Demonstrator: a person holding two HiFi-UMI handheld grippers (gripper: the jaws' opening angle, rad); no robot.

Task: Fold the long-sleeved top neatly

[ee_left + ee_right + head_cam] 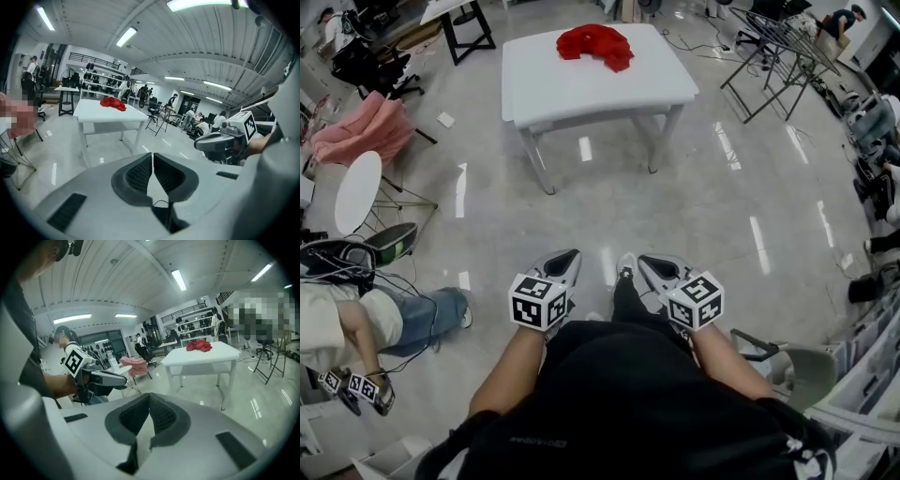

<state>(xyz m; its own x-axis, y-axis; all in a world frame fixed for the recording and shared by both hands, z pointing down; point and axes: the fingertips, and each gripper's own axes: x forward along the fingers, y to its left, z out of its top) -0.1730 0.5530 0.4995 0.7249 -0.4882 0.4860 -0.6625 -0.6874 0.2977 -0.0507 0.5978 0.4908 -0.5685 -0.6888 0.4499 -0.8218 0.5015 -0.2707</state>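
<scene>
Both tongs clenched and empty, left gripper (pixel 565 265) and right gripper (pixel 654 269), well short of the red top (pixel 595 44) on the white table (pixel 581 89).

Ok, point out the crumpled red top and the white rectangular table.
Crumpled red top (pixel 595 44): head view, middle of the heap.
White rectangular table (pixel 600 94): head view, bare front of tabletop.

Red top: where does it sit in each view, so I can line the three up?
Head view: the top lies crumpled at the upper middle, on the far part of the table.
Left gripper view: the top is left of centre, just above mid-height, on the table.
Right gripper view: the top is right of centre, just above mid-height, on the table.
Shared landmark: the white table, seen in all three views.
</scene>
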